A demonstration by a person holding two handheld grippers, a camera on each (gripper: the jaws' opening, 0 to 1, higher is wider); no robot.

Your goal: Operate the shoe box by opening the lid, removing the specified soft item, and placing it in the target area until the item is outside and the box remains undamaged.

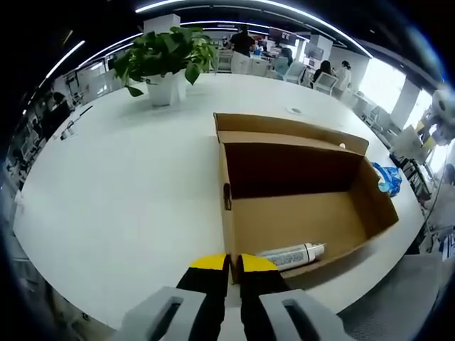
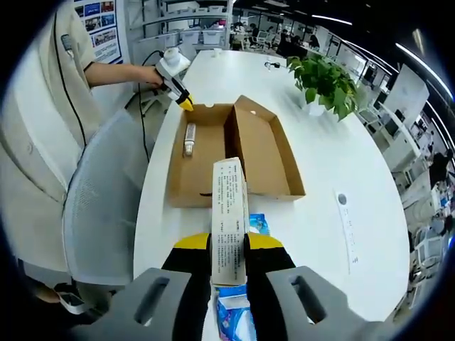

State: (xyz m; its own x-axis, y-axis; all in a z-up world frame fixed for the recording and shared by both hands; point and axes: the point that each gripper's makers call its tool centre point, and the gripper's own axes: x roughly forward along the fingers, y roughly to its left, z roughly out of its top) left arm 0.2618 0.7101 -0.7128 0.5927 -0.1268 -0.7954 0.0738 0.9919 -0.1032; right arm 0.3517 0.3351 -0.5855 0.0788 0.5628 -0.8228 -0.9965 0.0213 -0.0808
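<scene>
The brown cardboard shoe box (image 1: 298, 213) lies open on the white table (image 1: 128, 192), its lid (image 1: 284, 128) folded back at the far side. A white-grey tube (image 1: 291, 254) rests inside by the near wall. My left gripper (image 1: 232, 264) is closed at the box's near corner, with the wall's edge between its yellow tips. From the right gripper view, the box (image 2: 195, 167) and tube (image 2: 190, 138) lie ahead, and the left gripper (image 2: 183, 101) touches the far corner. My right gripper (image 2: 229, 245) is shut on a long white printed pack (image 2: 229, 213), held above the table short of the box.
A potted plant (image 1: 167, 60) stands at the table's far side. Blue packets (image 2: 234, 316) lie on the table under my right gripper, another (image 1: 389, 177) beside the box. A person in beige (image 2: 43, 135) and a grey chair (image 2: 99, 206) are at the table's edge.
</scene>
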